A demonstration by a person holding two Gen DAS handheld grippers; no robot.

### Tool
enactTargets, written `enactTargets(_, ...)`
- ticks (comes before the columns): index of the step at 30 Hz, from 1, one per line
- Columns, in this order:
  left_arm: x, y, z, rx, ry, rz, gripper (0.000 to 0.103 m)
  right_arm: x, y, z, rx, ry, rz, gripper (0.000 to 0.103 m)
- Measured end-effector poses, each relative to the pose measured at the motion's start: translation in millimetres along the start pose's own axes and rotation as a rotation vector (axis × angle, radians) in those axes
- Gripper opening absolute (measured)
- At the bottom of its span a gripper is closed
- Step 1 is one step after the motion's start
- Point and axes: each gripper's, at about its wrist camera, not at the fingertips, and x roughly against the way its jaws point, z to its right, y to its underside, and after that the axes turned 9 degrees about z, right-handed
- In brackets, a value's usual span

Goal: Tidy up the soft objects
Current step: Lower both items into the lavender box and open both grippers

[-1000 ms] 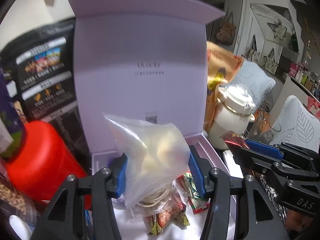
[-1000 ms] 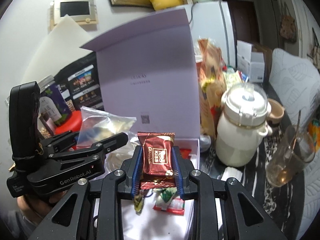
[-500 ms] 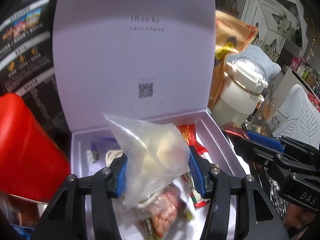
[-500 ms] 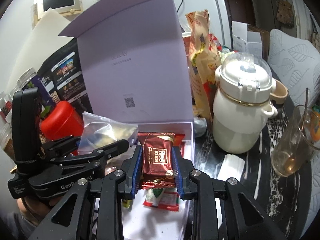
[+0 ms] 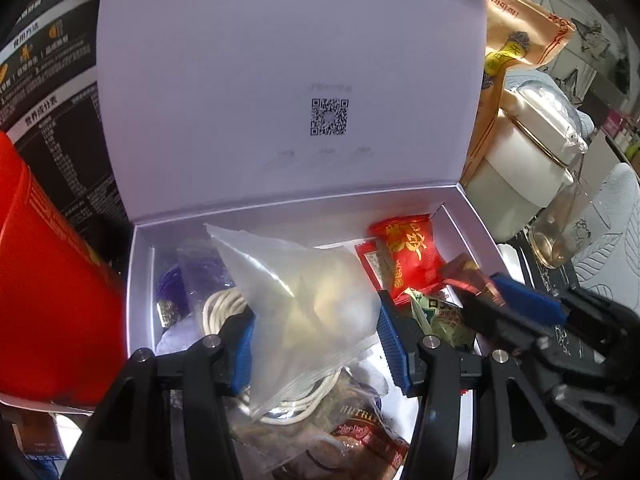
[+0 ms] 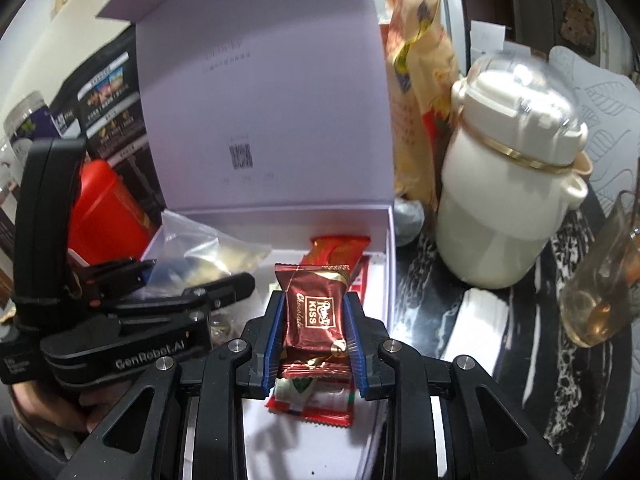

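- Clear bag (image 5: pixel 304 300): a zip-top pouch with pale contents, clamped between the blue pads of the left gripper (image 5: pixel 316 340); it hangs over the left half of the open box (image 5: pixel 468 220), above the items lying there.
- Chocolate (image 6: pixel 316 312): a dark red wrapper printed "KISS Chocolate", standing upright and pinched at both sides by the right gripper (image 6: pixel 314 344); it sits over the right half of the box, above the box floor.
- Left gripper: jaws closed on the clear bag, which bulges out above and below the pads. In the right wrist view it shows from the side at lower left, with a hand (image 6: pixel 44 408) behind it.
- Right gripper: jaws narrow, closed on the chocolate; in the left wrist view it reaches in from the right over the box's right edge.
- Box: pale lilac, lid (image 5: pixel 288 80) standing open at the back, a QR code (image 5: pixel 329 117) printed inside the lid.
- Box contents: a red candy (image 5: pixel 412 256) near the back right corner, a green-and-white sachet (image 5: pixel 444 316) beside it, a coiled white cord (image 5: pixel 220 304), a purple item (image 5: pixel 172 284) at the left wall, a brown snack pack (image 5: pixel 352 436) at the front.
- Surroundings: a red tub (image 5: pixel 48 280) touching the box's left side; a cream pot (image 6: pixel 508 184) with a clear dome to the right; a printed pouch (image 6: pixel 420 80) standing between pot and lid; a glass (image 6: pixel 600 284) at far right.
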Motion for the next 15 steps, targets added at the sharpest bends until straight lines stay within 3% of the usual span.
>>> enactTargets(15, -13.0, 0.6, 25.3, -0.076, -0.055, -0.023, 0.054, -14.5, -1.2, -2.8, 0.019, 0.038, -0.039, 0.034)
